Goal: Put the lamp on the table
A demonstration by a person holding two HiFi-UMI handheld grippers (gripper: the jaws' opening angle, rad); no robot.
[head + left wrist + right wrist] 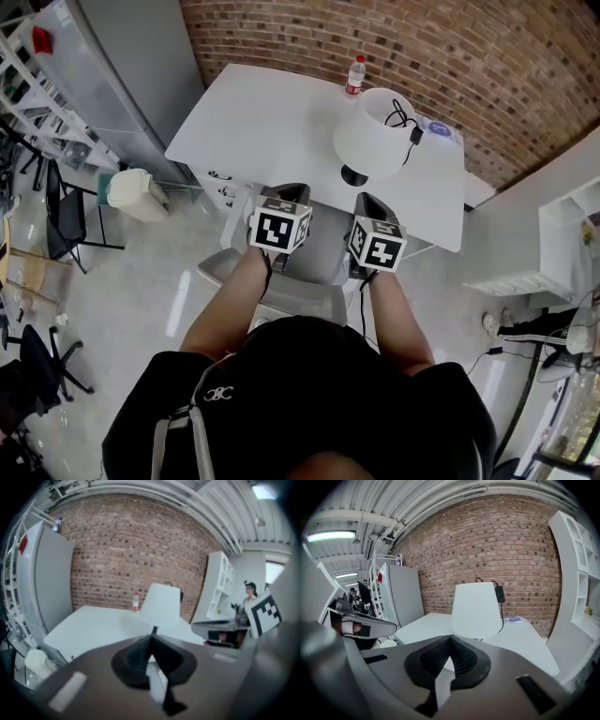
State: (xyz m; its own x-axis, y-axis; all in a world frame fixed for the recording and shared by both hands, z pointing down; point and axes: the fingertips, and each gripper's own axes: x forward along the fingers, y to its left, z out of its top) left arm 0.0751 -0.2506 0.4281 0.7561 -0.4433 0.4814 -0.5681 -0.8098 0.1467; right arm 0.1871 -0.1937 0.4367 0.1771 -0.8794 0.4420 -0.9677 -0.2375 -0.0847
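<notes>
Left gripper (151, 639) and right gripper (450, 640) both closed, empty — lamp (375, 136) upright on table (262, 122), clear of both.

wall (422, 47): red brick | floor (141, 281): pale grey | shelving (561, 225): white

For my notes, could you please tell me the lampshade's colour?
The lampshade is white, clearest in the right gripper view.

White table (267, 122), lamp (373, 141) upright toward its right side, bottle (355, 75) at back edge
</notes>
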